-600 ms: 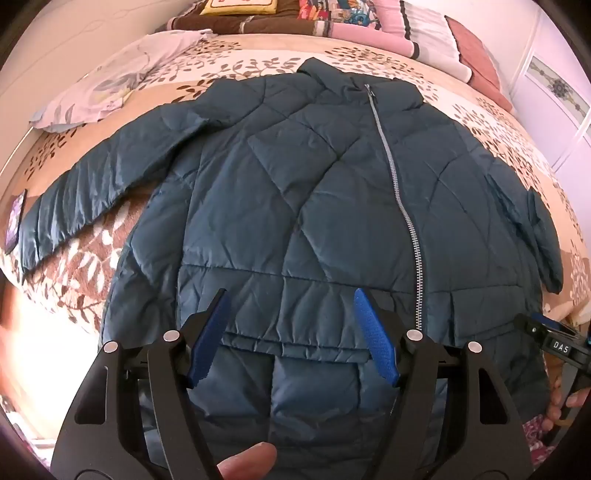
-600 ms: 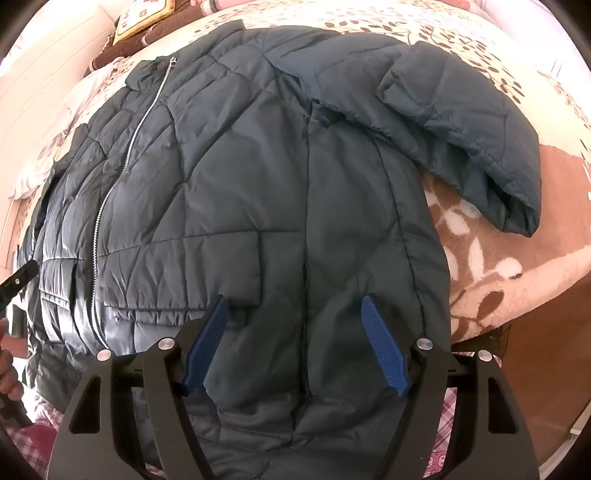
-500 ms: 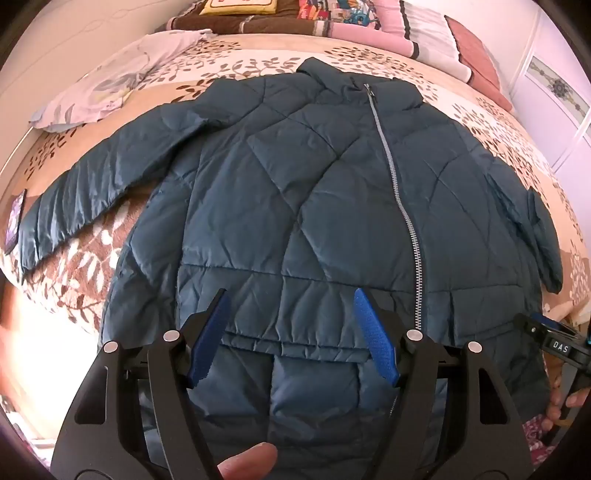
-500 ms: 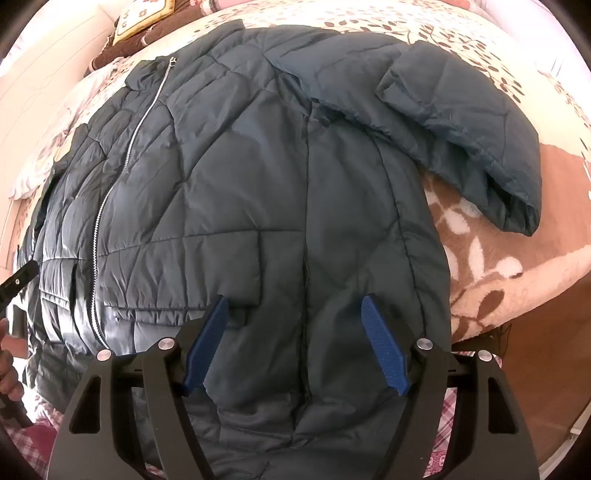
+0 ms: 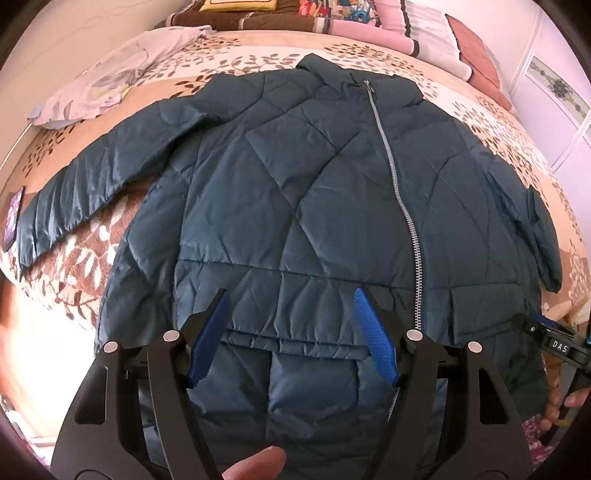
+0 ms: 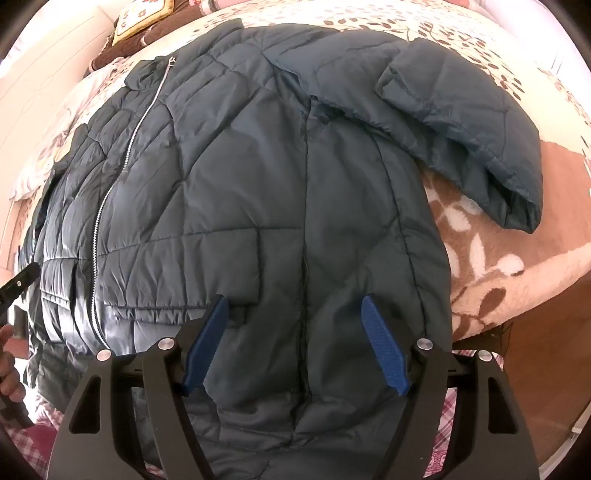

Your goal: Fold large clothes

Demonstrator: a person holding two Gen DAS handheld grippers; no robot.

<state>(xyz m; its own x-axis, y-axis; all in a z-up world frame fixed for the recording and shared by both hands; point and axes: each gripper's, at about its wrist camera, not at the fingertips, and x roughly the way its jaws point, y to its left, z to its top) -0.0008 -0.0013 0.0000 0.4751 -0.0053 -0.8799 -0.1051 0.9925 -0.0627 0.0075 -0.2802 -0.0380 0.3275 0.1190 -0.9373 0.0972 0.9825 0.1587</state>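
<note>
A dark teal quilted jacket (image 5: 303, 192) lies front up on the bed, zipped, collar at the far end, hem toward me. Its left sleeve (image 5: 85, 184) stretches out to the left. Its right sleeve (image 6: 469, 122) lies bent beside the body. My left gripper (image 5: 291, 332) is open and empty above the hem's left half. My right gripper (image 6: 295, 336) is open and empty above the hem's right half; the jacket also fills the right wrist view (image 6: 240, 192). The right gripper's body shows at the edge of the left wrist view (image 5: 554, 343).
The bed has a beige and brown leaf-print blanket (image 5: 74, 266). A pale floral cloth (image 5: 110, 77) lies at the far left. Pillows and folded bedding (image 5: 406, 26) line the head of the bed. A dark flat object (image 5: 13, 218) lies at the bed's left edge.
</note>
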